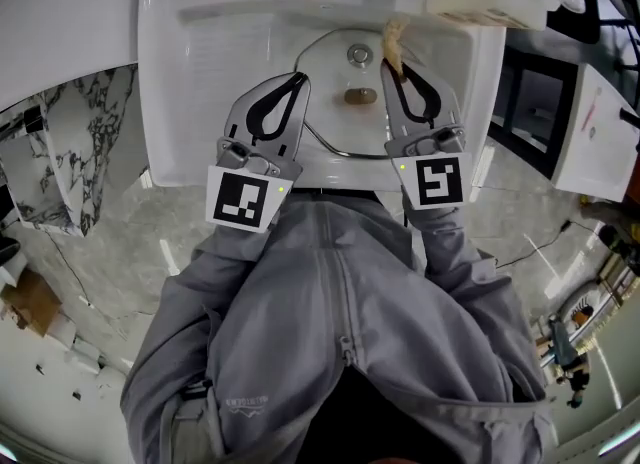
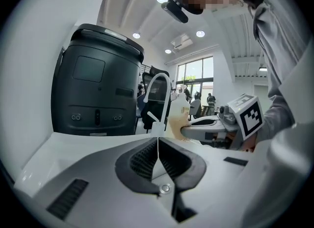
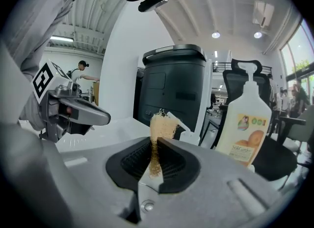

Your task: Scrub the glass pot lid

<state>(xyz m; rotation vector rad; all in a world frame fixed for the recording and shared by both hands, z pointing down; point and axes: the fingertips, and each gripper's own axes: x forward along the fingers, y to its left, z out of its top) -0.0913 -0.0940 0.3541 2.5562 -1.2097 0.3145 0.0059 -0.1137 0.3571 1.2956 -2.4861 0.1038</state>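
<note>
A white sink (image 1: 200, 82) lies under both claws, with grey marbled floor (image 1: 130, 222) around it in a bright, high-ceilinged room with spotlights and tall windows. A dark bin (image 2: 98, 84) stands beyond the claw tips. A white soap bottle (image 1: 487, 2) with an orange label sits on the sink's rim, ahead and to the right of the right claw (image 1: 388, 67). The lid (image 1: 345, 124) lies flat in the basin, below and between the two claws. It is clear glass with a thin metal rim and a brownish knob at its middle. The left claw (image 1: 297, 79) is pressed together with nothing in it and hangs over the lid's left edge. The right claw is clamped on a tan fibrous pad (image 3: 159, 124), which sticks out past its tips above the lid's far right edge.
</note>
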